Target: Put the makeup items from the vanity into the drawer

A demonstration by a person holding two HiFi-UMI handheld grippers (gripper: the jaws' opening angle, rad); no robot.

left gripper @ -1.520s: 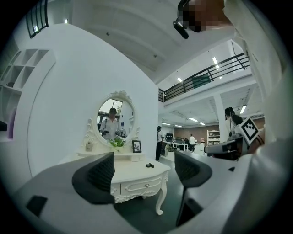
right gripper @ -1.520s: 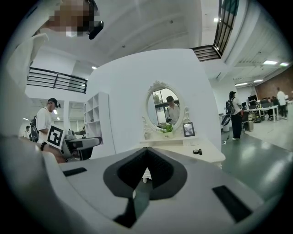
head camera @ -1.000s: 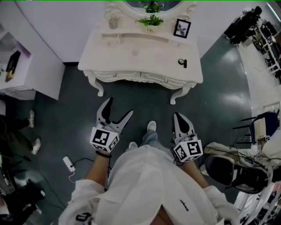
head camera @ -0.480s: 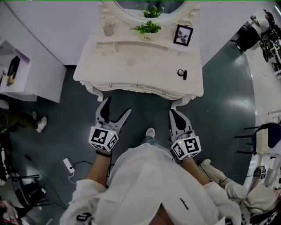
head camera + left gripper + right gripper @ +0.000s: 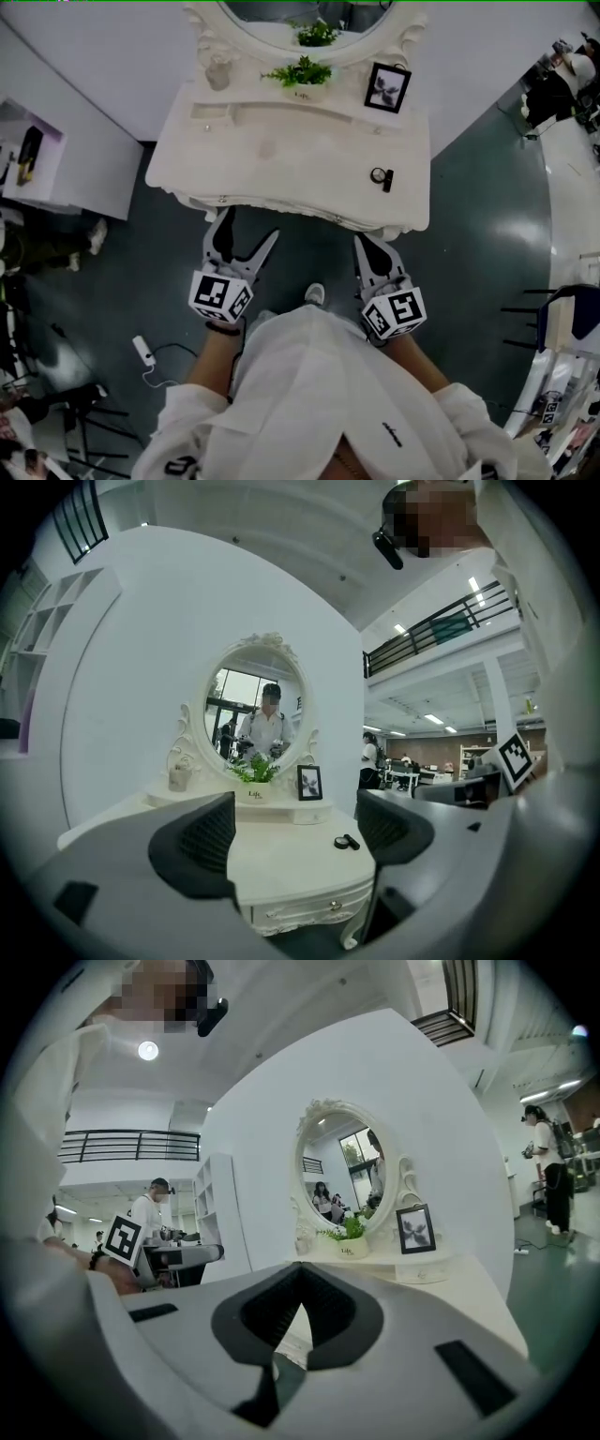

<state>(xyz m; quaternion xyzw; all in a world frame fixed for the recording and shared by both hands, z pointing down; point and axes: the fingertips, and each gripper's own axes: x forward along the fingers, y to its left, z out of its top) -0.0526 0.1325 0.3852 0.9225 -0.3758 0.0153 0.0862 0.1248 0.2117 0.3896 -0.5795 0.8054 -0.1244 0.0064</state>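
Makeup items (image 5: 380, 175), two small black pieces, one a round compact and one a short stick, lie side by side near the right front of the white carved desk (image 5: 281, 150). One potted green plant (image 5: 302, 75) is marked "Life". The left hand-held gripper (image 5: 251, 225) gapes wide and empty; the right hand-held gripper (image 5: 364, 242) is closed on nothing.

The white worktop (image 5: 281, 155) carries a potted plant (image 5: 302, 73), a framed picture (image 5: 386, 87) and a pale jar (image 5: 217, 73) along its back; near the right edge lie two small dark items (image 5: 381, 175), perhaps makeup.
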